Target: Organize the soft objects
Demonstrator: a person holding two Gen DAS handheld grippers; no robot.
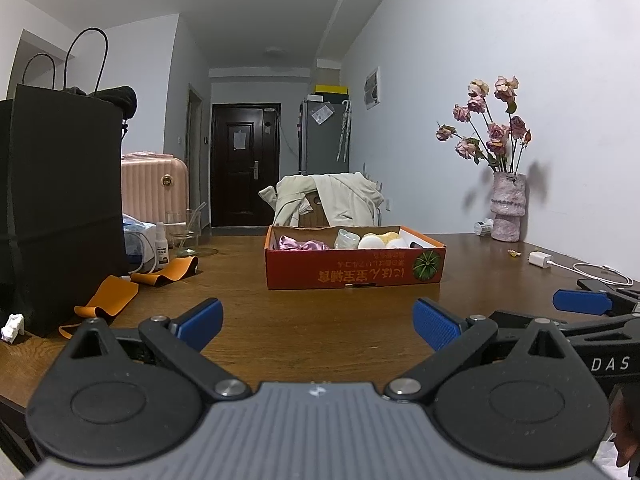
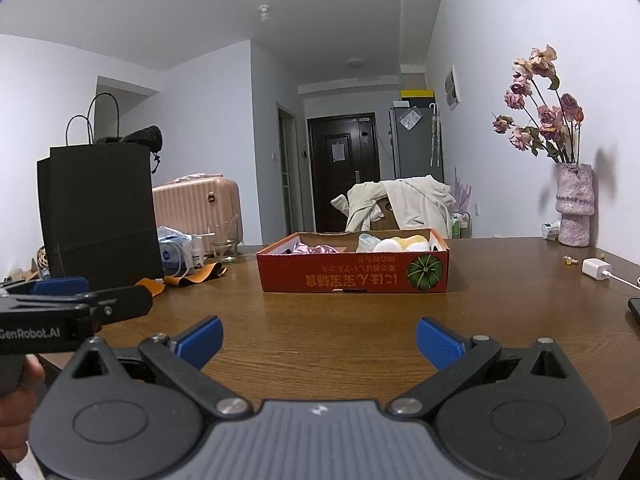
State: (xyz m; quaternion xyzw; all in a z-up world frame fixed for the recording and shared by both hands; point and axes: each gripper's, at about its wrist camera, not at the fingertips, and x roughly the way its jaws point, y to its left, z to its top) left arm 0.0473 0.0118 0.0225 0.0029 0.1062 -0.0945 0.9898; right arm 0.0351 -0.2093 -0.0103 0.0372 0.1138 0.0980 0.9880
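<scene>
While both the left gripper and right gripper hover spread and empty before the red cardboard box, its pink satin cloth looks light, slippery; pinch a bunched fold.

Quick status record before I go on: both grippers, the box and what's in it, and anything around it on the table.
left gripper: open, empty, above the table edge, short of the box
right gripper: open, empty, beside the left one
box: shallow red cardboard tray, mid-table, print upside down
box contents: pink satin fabric on the left; pale and yellow soft items on the right
table: brown wood
left of box: black paper bag, orange strap
right of box: vase of dried roses, white charger
</scene>
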